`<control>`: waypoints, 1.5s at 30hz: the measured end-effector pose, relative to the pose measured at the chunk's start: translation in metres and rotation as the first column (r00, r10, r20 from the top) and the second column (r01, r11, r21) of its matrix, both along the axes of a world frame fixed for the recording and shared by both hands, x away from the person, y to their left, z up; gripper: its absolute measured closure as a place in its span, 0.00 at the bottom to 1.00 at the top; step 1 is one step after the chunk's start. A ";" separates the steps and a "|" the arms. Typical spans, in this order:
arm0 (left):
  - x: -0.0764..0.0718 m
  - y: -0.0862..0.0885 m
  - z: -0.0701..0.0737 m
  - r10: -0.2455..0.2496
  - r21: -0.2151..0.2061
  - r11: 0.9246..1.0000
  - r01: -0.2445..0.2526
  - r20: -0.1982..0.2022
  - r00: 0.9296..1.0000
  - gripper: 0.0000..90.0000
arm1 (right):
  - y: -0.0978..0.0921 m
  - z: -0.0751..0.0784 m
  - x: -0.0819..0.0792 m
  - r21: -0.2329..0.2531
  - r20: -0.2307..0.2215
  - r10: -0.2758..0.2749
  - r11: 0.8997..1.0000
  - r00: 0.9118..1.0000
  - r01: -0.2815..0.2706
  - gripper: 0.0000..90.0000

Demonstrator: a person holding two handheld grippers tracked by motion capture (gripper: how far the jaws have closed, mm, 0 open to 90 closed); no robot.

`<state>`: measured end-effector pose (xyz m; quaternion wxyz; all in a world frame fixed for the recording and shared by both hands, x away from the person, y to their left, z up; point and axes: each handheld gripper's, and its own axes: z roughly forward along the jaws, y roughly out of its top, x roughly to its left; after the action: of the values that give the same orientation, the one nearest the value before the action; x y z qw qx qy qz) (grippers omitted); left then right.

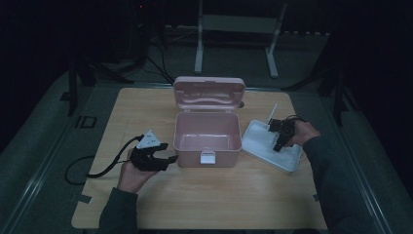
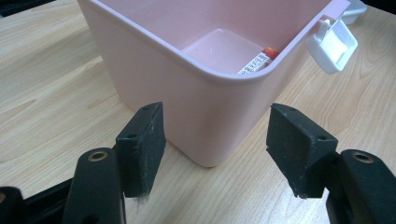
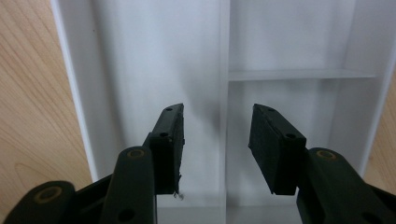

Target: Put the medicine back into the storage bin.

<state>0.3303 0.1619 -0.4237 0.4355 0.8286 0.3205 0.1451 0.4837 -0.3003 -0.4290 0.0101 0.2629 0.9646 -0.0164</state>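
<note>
Pink box [image 1: 208, 136] sits mid-table [image 1: 204, 195], lid [image 1: 209, 91] flipped up at the back, white latch [image 1: 208, 157] on the front wall. Small packet [image 2: 258, 61] lies inside at the bottom. Left tool [image 1: 163, 155] just beside the box's front-left corner, jaws wide apart around that corner, gripping nothing. White divided tray [image 1: 265, 144] lies right of the box, near it. Right tool [image 1: 278, 141] hangs over the tray, jaws open either side of a divider wall [image 3: 224, 70], holding nothing.

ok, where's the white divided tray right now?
High view: the white tray lies on the table's right side, just right of the open pink box, under the right tool.
</note>
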 end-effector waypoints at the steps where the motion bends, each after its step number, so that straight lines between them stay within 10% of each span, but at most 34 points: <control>1: 0.000 0.000 0.000 0.000 0.000 1.000 0.000 0.000 1.000 0.41 | 0.000 -0.001 0.000 0.002 -0.005 -0.003 1.000 1.000 0.003 0.61; 45: 0.001 -0.002 -0.002 -0.004 0.003 1.000 0.004 -0.005 1.000 0.41 | 0.005 -0.023 0.010 0.022 -0.022 0.006 1.000 1.000 -0.005 0.87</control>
<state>0.3311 0.1601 -0.4260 0.4335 0.8304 0.3198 0.1425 0.4936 -0.2949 -0.4519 -0.0033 0.2602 0.9655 -0.0087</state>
